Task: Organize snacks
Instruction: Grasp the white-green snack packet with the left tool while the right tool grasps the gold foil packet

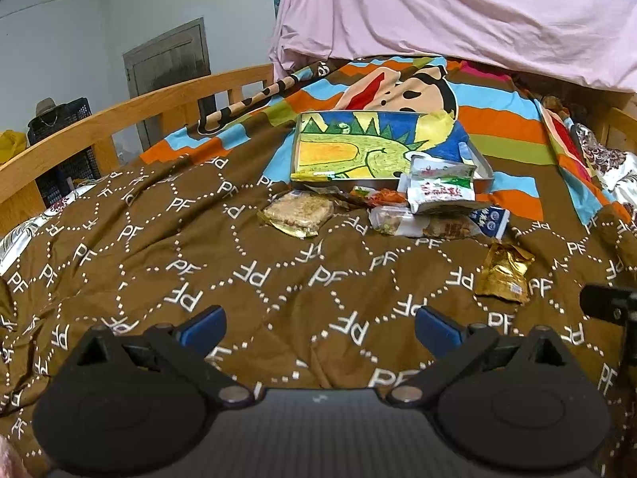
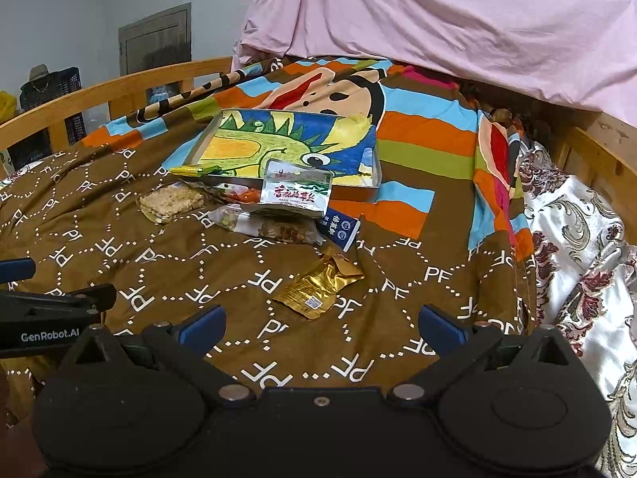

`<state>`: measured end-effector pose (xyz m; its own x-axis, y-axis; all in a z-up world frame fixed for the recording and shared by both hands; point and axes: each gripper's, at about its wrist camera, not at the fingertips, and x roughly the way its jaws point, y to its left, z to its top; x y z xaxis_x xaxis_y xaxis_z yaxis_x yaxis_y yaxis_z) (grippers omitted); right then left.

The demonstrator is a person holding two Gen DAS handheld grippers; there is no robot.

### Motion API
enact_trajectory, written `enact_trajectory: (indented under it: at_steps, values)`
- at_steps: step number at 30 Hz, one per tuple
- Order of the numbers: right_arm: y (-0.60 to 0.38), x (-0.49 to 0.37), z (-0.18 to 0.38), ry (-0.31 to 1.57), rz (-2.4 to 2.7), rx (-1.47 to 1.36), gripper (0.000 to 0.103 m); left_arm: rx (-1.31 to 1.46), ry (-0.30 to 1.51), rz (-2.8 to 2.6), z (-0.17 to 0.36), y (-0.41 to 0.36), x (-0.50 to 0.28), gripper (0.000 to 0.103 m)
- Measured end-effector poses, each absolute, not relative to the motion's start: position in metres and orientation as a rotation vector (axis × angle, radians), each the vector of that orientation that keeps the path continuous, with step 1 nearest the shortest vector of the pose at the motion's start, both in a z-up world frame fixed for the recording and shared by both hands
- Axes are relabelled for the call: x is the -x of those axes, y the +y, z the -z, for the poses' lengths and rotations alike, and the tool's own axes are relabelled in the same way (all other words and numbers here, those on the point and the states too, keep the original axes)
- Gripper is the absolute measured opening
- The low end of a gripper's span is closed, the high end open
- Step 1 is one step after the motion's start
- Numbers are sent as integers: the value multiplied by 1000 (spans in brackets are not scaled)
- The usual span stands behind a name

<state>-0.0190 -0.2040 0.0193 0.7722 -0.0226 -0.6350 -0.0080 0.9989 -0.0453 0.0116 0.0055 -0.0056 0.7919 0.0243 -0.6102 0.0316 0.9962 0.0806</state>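
A shallow metal box (image 1: 483, 177) (image 2: 376, 171) with a dinosaur drawing inside lies on the bed. Snack packets lie in front of it: a white packet with red writing (image 1: 438, 189) (image 2: 296, 193) leaning on its rim, a clear cracker pack (image 1: 296, 213) (image 2: 171, 201), a mixed clear packet (image 1: 422, 225) (image 2: 270, 227), a blue-white packet (image 1: 491, 219) (image 2: 342, 231) and a gold packet (image 1: 503, 273) (image 2: 320, 285). My left gripper (image 1: 320, 328) is open and empty, well short of the snacks. My right gripper (image 2: 320, 326) is open and empty, just short of the gold packet.
A brown quilt with "PF" letters (image 1: 179, 247) (image 2: 179, 275) covers the bed. A wooden bed rail (image 1: 131, 115) (image 2: 99, 91) runs along the left. Pink cloth (image 1: 458, 12) (image 2: 458, 12) hangs behind. A floral cloth (image 2: 577, 231) lies at the right. The left gripper's body (image 2: 43, 310) shows at the right wrist view's left edge.
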Motion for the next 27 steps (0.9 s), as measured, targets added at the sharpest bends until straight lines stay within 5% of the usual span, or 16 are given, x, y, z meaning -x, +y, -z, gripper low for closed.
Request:
enact_trajectory:
  at_steps: [27]
  values:
    - [-243,-103,16,595,-285,288,102,-121,671,351,19,-21,-187,103]
